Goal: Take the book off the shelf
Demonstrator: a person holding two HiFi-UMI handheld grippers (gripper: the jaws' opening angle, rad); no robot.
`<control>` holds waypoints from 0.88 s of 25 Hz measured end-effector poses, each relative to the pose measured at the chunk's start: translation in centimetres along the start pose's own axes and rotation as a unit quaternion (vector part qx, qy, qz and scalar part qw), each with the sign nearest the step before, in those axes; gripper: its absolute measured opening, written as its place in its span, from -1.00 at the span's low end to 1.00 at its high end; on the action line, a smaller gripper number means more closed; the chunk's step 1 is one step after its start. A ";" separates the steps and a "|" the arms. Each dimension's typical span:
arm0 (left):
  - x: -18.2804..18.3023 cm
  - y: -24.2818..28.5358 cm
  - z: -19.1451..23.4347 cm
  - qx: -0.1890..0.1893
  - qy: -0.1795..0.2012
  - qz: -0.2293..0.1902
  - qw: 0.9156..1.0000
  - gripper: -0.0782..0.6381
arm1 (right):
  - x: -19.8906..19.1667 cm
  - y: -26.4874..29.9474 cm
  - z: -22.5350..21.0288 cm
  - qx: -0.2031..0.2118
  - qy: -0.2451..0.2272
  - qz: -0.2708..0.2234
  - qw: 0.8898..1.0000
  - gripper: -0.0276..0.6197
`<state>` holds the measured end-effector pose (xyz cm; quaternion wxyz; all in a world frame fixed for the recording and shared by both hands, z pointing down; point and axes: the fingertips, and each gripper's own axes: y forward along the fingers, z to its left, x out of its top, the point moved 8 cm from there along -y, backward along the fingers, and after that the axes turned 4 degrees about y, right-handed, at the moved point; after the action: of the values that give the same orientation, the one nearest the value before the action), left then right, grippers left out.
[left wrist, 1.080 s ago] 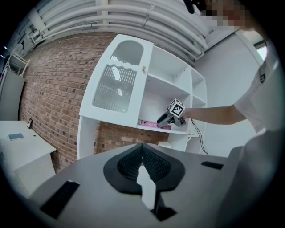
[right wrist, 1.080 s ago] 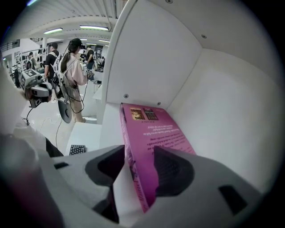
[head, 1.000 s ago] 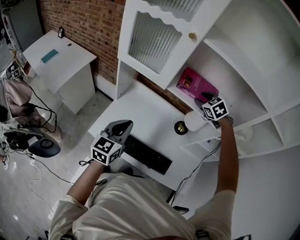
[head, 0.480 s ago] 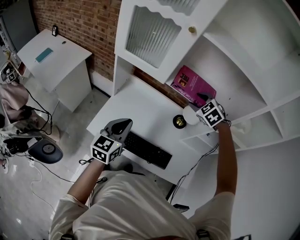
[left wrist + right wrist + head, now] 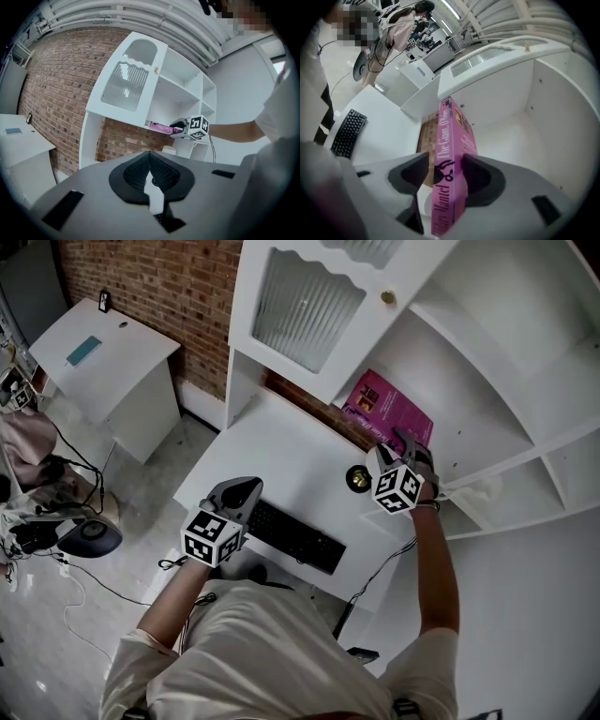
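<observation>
Reaching for the book (image 5: 389, 409), a magenta volume lying flat on the white shelf (image 5: 464, 427) at about one o'clock in the head view, spine turned toward the approaching tool. Straddles that spine with the right hand-held gripper (image 5: 447, 174): jaws opening, one pad on each side of the book, a sliver of gap showing at the nine o'clock pad, so no firm clamp yet. Looks like the approach-and-grasp step, with none of the lift done and the book wholly on the shelf. Calls next, probably, for closing the jaws squarely on the spine, then drawing the book straight out toward six o'clock, level and clear of the shelf's front edge. Risks a twist or slip if pinched only at the very end of the spine. Holds the left hand-held gripper (image 5: 149, 164) idle at about seven o'clock in the head view, jaws together on nothing, at the front edge of the counter (image 5: 281, 460), just beside the keyboard (image 5: 295, 538).
</observation>
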<state>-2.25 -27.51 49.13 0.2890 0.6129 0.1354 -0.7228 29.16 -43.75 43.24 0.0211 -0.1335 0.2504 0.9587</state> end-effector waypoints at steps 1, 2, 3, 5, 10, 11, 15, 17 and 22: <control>0.0 -0.1 0.0 0.000 -0.001 0.001 1.000 -0.80 | -0.1 0.1 0.3 -0.019 -0.013 0.000 1.000 -0.22; -0.1 -0.2 0.1 -0.001 -0.002 0.001 1.000 -0.79 | -0.3 0.2 0.6 -0.038 -0.026 -0.001 0.999 -0.22; -0.1 -0.3 0.1 -0.001 -0.003 0.001 1.000 -0.79 | -0.4 0.3 0.9 -0.056 -0.037 -0.001 0.998 -0.22; -0.2 -0.4 0.3 -0.002 -0.006 0.002 1.000 -0.79 | -0.7 0.7 1.5 -0.092 -0.056 -0.004 0.994 -0.23; -0.6 -1.0 0.7 -0.003 -0.010 0.004 1.000 -0.79 | -1.0 1.2 2.3 -0.148 -0.077 0.001 0.986 -0.23; -0.7 -1.2 0.8 -0.002 -0.011 0.004 1.000 -0.80 | -0.9 1.2 2.3 -0.151 -0.074 0.003 0.986 -0.23; -0.9 -1.9 1.6 0.001 -0.014 0.006 1.000 -0.79 | -0.9 0.5 2.7 -0.174 -0.075 0.003 0.982 -0.33; -0.8 -2.2 1.9 0.000 -0.013 0.006 1.000 -0.79 | -1.0 0.2 2.8 -0.185 -0.074 0.003 0.980 -0.41; -0.5 -2.8 2.5 -0.007 -0.010 0.005 1.000 -0.80 | -0.8 -0.5 3.1 -0.193 -0.082 0.012 0.978 -0.45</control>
<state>-5.82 -26.54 49.71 0.2984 0.6043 0.1347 -0.7264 29.18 -41.76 45.85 0.0037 -0.0532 0.0596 0.9968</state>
